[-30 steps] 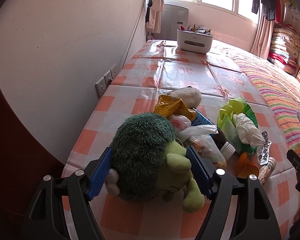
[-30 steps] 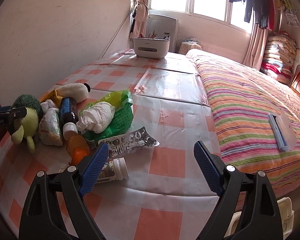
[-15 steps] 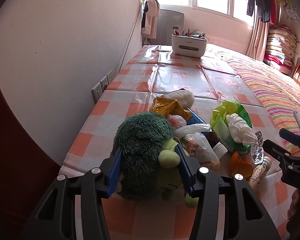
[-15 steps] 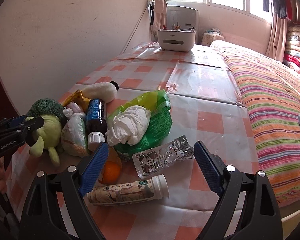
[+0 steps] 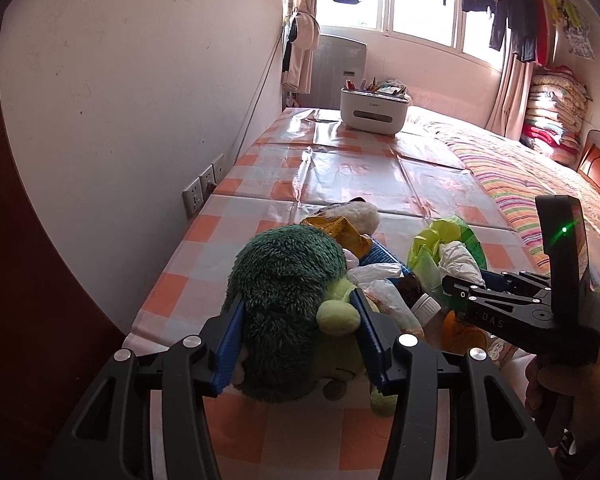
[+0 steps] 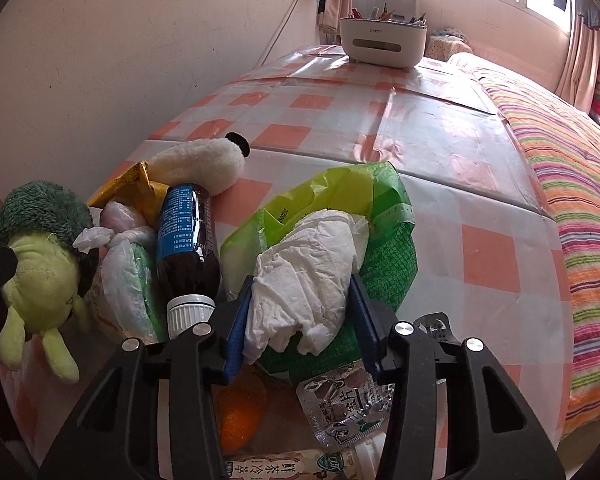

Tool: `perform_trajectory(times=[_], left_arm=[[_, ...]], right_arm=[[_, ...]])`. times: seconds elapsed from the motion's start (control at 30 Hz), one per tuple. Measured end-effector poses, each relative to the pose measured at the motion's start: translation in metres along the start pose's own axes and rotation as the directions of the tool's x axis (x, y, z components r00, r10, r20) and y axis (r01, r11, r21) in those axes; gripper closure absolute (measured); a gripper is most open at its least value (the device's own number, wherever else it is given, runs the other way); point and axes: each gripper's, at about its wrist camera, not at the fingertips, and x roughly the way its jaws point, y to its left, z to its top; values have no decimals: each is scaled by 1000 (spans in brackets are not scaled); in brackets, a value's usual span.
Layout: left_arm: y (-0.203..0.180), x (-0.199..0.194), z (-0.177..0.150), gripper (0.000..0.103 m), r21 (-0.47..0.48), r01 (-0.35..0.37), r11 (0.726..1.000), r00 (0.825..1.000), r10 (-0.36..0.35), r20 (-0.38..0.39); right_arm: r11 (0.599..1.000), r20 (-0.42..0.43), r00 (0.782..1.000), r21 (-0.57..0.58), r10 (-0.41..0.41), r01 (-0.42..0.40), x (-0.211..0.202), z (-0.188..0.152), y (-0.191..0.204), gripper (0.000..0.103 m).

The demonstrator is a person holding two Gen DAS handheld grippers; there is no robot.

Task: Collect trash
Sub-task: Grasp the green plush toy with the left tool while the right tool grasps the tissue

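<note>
The left gripper (image 5: 298, 334) is clamped on the green plush toy (image 5: 288, 300) and the right gripper (image 6: 300, 320) pinches the crumpled tissue (image 6: 308, 276) atop the green bag (image 6: 384, 240), so lifting it away seems next.

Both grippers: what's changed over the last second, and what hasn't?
The left gripper has narrowed from wide open to clamp the green plush toy. The right gripper moved left and forward from bare tablecloth into the pile, closing on the crumpled white tissue atop the green bag. The dark bottle, orange, blister pack and white caddy haven't moved.
</note>
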Motion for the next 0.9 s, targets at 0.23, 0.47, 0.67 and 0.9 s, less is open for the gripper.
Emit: perform_trajectory(times=[0.23,0.47,0.67,0.9], left_arm=[[-7,-14,0,54,-3,34,999,998,-34,45],[-25,-24,-5,54,11,89,996,994,-90,62],[-41,-31,-9,54,31,112,993,991,-114,69],[-68,-41,-14,53,73,147,986,985,-153,76]], right_arm=[[1000,73,997,-1,0,0,-31,-8,-3,77],[1000,126,992,-5,-13,14,-68,-25,-8,77],[1000,144,989,-10,-23,24,-87,-40,-12,77],[999,159,986,8,-43,42,-107,-57,-26,77]])
